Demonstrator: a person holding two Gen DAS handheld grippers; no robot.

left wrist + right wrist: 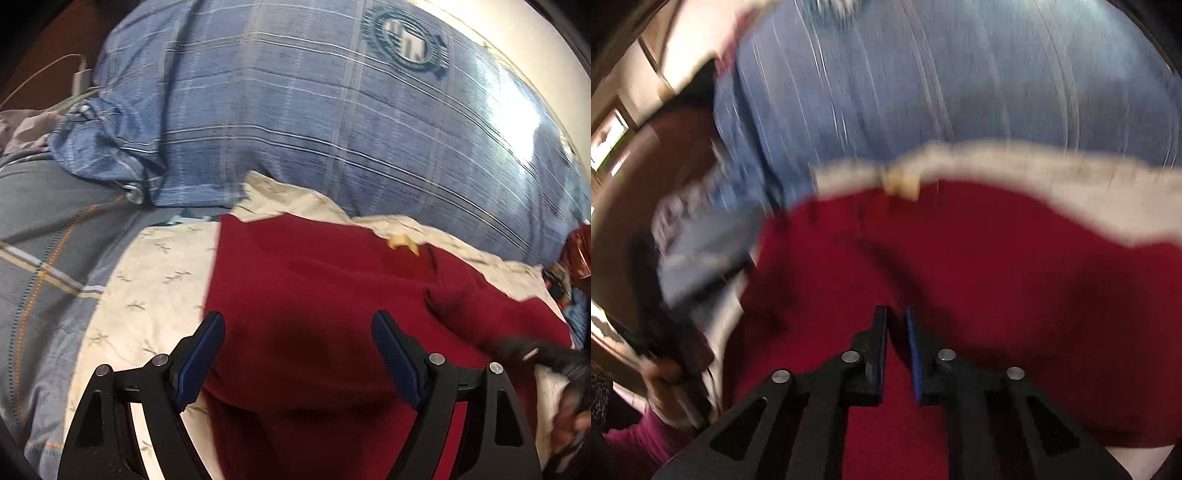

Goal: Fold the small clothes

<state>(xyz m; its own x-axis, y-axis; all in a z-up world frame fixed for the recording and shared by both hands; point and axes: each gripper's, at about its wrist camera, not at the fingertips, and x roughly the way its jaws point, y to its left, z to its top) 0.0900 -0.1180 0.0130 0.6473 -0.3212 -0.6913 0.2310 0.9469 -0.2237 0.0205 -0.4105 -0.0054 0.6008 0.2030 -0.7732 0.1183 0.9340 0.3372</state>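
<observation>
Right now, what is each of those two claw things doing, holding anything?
Left gripper: fingers wide open, empty, above the dark red garment.
Right gripper: fingers slightly apart, gripping nothing.

Blue plaid bedspread [295, 110] sunlit, brown wooden wall [624, 206] beside

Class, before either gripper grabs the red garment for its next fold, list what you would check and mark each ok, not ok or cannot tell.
1. Left gripper jaws wide open over the red garment: ok.
2. Right gripper jaws empty, narrow gap, above the cloth: ok.
3. Garment on the cream sheet: ok.
4. Garment smooth: not ok, a fold ridge at its right.
5. Yellow tag at the far edge visible: ok.
6. Right wrist view sharp: not ok, blurred.
</observation>
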